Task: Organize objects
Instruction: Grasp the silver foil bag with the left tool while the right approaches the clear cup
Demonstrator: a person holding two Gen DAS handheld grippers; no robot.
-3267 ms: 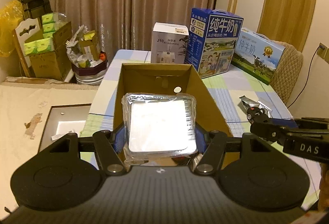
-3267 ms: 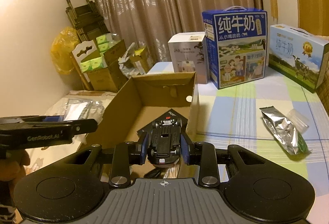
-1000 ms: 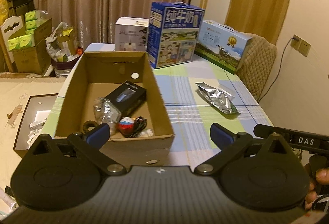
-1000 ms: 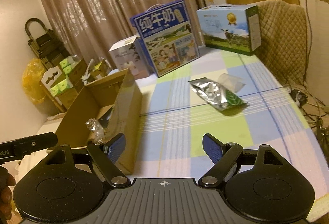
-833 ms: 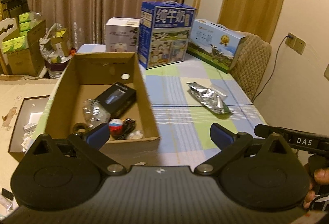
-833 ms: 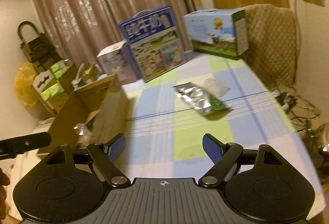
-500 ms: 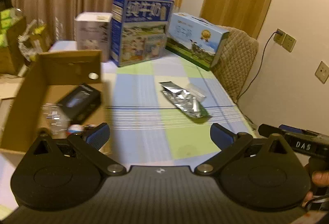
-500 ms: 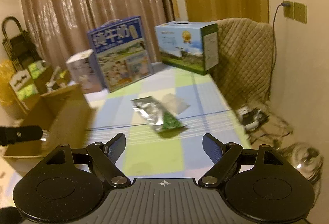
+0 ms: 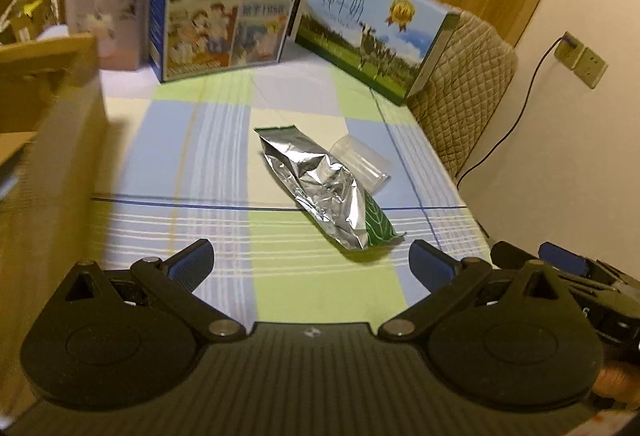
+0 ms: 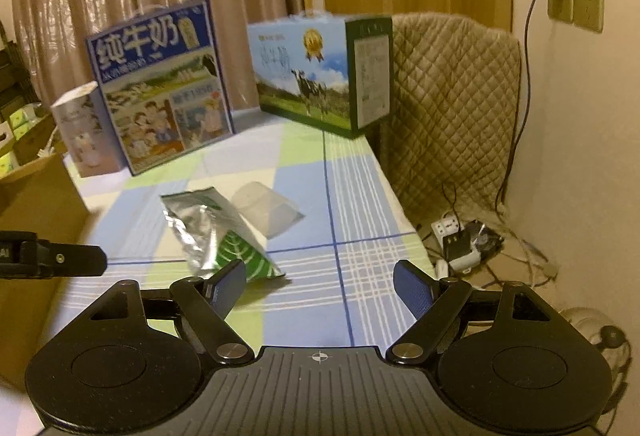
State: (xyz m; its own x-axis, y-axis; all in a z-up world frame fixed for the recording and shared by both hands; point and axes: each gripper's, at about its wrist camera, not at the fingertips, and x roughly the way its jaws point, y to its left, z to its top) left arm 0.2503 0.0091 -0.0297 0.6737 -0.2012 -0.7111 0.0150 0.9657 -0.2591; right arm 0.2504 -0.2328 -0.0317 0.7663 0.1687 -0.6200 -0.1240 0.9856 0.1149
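Both grippers are spread wide and carry nothing: the left gripper (image 9: 310, 260) hangs over the near part of the checked tablecloth (image 9: 224, 140), and the right gripper (image 10: 319, 284) sits a little further right, near the table's right edge. The things left to tidy lie together mid-table: a crumpled foil pouch (image 9: 326, 192) with a green printed end pointing near-right, and a clear plastic bag (image 9: 362, 162) tucked against its far right side, touching it. The cardboard box (image 9: 52, 140) stands at the left, well apart from both. The likely trouble is the foil: it is slick and puffed, so a pinch across the crinkled middle could slide off or squash it, and a careless close could catch the clear bag too. The bag is thin and flat, hard to get a finger under. A sideways nudge could send either off the right edge. The right wrist view alone shows the floor past that edge, with a power strip (image 10: 454, 236) and cables; the left wrist view alone shows the box's near wall.
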